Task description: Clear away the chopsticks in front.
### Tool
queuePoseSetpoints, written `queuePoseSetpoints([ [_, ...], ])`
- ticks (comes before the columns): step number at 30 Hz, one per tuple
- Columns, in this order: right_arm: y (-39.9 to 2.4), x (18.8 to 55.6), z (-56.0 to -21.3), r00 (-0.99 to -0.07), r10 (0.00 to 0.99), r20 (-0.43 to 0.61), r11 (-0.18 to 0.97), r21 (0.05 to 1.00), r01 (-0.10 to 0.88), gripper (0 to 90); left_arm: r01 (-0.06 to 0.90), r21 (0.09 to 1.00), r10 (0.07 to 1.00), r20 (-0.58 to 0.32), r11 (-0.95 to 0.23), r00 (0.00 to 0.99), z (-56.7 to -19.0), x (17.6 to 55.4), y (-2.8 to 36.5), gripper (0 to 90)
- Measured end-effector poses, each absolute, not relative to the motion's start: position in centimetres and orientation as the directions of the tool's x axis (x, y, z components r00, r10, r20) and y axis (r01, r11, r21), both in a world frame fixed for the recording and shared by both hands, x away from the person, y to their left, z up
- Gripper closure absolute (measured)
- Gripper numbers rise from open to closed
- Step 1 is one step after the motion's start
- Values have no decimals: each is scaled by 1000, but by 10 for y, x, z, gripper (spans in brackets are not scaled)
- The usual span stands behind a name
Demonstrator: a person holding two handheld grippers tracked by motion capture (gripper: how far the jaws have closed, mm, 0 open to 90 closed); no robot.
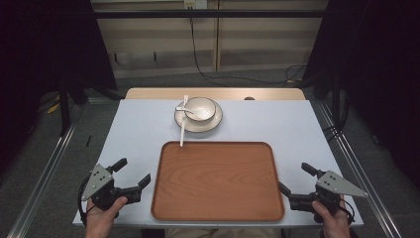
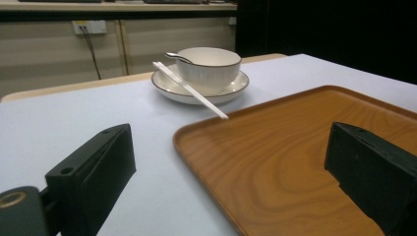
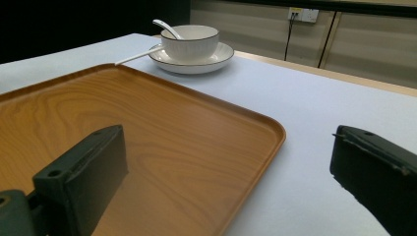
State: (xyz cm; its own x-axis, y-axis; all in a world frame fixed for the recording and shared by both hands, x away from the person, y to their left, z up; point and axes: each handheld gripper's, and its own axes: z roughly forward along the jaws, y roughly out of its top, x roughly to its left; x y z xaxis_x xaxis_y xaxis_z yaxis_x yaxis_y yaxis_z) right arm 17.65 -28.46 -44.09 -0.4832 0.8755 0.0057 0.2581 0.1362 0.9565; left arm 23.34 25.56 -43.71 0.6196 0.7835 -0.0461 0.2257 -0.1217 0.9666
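On either side of the wooden tray, at the near edge of the table, the left gripper and the right gripper wait with their jaws spread apart, holding nothing. Each straddles a near corner of the tray, one jaw over the wood and one over the pale tabletop, as both gripper views show. This looks like the start of the work: the tray is bare and the dishes beyond it are untouched. The next move probably calls for reaching forward to the far side, taking hold of the plate's rim or the bowl without tipping the utensils.

The white bowl sits on a dark-rimmed white plate, with a spoon resting in it. White chopsticks lean off the plate, their tips just over the tray's far edge.
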Motion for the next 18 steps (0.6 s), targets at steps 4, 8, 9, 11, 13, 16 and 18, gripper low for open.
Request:
queuePoseSetpoints([
  [4, -285, 178, -440, -488, 873, 10, 131, 958, 254, 6, 233, 964, 783, -47, -127, 621, -437, 234, 255, 49],
  [8, -286, 178, -441, -494, 869, 14, 134, 955, 264, 7, 235, 963, 790, -43, -129, 611, -437, 233, 254, 49],
  [9, -286, 178, -441, -488, 872, 16, 131, 955, 265, 8, 239, 964, 784, -55, -121, 619, -437, 233, 254, 49],
  [11, -287, 179, -442, -488, 873, 18, 131, 954, 268, 11, 236, 963, 783, -46, -130, 620, -436, 234, 252, 52],
  [13, -287, 180, -443, -489, 872, 17, 133, 953, 271, 12, 239, 962, 776, -48, -134, 628, -436, 234, 251, 62],
  [16, -286, 184, -444, -487, 873, 16, 142, 947, 286, 13, 249, 959, 773, -51, -139, 632, -436, 236, 248, 90],
  [18, -285, 184, -445, -498, 867, 29, 136, 947, 292, 13, 248, 959, 766, -54, -139, 641, -435, 237, 246, 90],
])
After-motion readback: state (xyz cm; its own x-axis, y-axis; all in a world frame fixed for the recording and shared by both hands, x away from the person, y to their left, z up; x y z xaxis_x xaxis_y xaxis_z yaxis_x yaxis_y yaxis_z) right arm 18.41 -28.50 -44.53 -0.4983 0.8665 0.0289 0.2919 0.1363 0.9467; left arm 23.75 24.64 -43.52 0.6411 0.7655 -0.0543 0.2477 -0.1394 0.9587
